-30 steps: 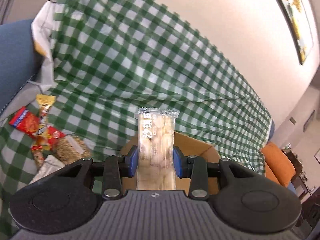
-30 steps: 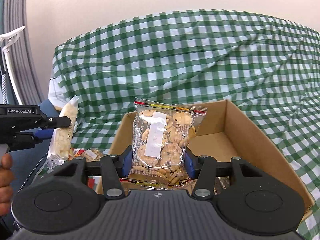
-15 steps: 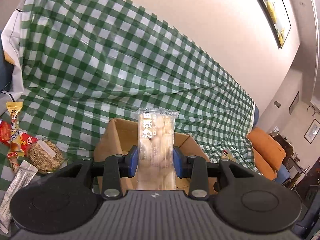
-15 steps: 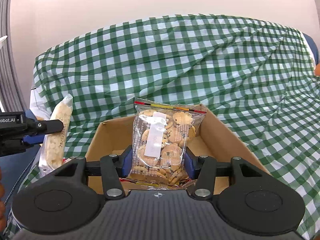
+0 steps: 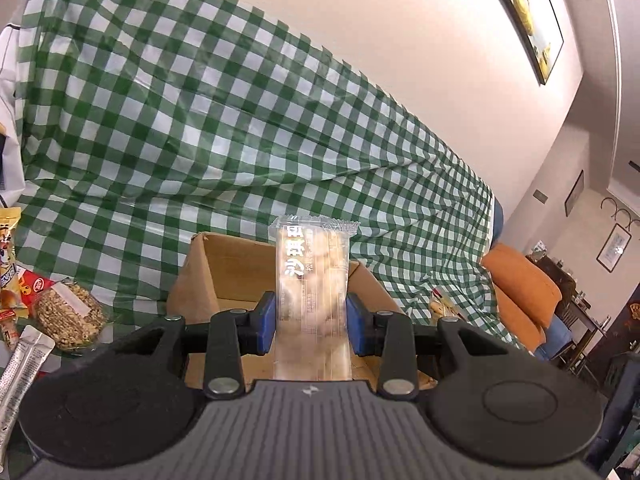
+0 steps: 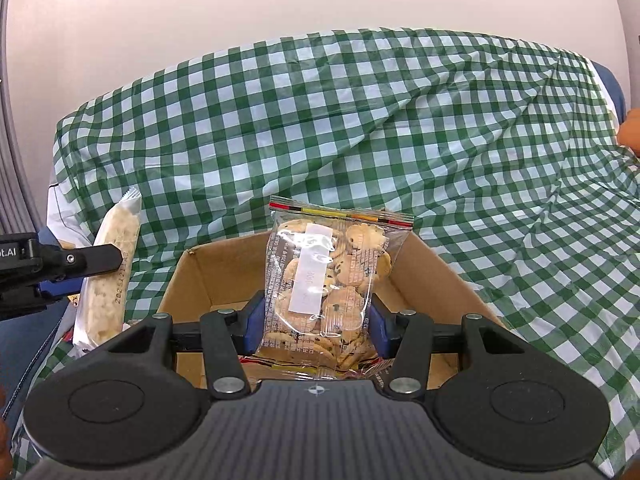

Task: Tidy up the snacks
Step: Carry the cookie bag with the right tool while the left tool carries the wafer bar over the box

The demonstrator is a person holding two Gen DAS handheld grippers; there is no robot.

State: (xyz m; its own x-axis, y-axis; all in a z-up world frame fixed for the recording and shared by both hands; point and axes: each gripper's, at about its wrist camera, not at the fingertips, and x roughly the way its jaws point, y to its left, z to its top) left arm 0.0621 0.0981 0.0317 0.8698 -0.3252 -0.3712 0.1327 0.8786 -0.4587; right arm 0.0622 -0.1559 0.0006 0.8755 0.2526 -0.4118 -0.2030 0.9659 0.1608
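the left gripper (image 5: 311, 327) is clamping an upright pale snack bar (image 5: 313, 300) between its blue pads; the right gripper (image 6: 316, 324) is clamping a clear cookie bag (image 6: 328, 280) the same way. both packs are hanging above the open cardboard box (image 6: 432, 276) on the green checked cloth (image 6: 360, 120). advice: lowering each pack inside the walls before releasing, one gripper at a time, is keeping them from colliding. loose snacks (image 5: 64, 316) are lying left of the box.
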